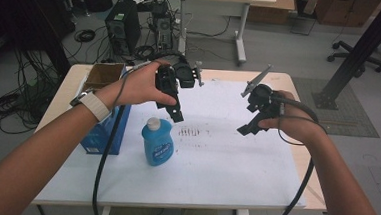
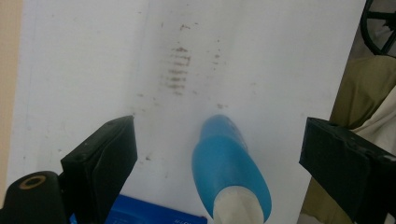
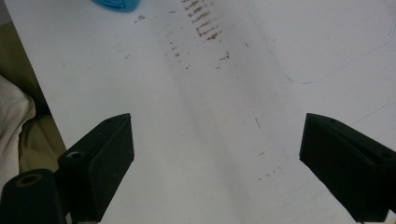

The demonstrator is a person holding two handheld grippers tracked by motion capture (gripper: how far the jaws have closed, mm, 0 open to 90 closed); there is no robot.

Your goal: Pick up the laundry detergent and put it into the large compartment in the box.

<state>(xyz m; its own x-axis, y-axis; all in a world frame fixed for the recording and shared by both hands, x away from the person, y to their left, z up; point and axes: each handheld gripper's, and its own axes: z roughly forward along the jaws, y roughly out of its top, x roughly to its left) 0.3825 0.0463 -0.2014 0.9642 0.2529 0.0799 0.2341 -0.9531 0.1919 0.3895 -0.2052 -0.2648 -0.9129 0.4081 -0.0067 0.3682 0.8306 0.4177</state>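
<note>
A blue plastic bottle [image 1: 157, 141] stands upright on the white table top, left of centre and toward the near side. It has a lighter blue cap, a rounded body and a label on its front. Its left side stands just beside a blue box. From above, its pale cap [image 2: 238, 205] tops a tapering blue neck.

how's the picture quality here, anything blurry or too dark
High view: dim and soft all over, the room behind the table darkest. Left gripper view: the blue bottle sits close and out of focus between the open left gripper fingers, while the smudges farther off are sharper. Right gripper view: evenly lit white surface, marks fairly crisp, right gripper fingers dark with little detail.
</note>
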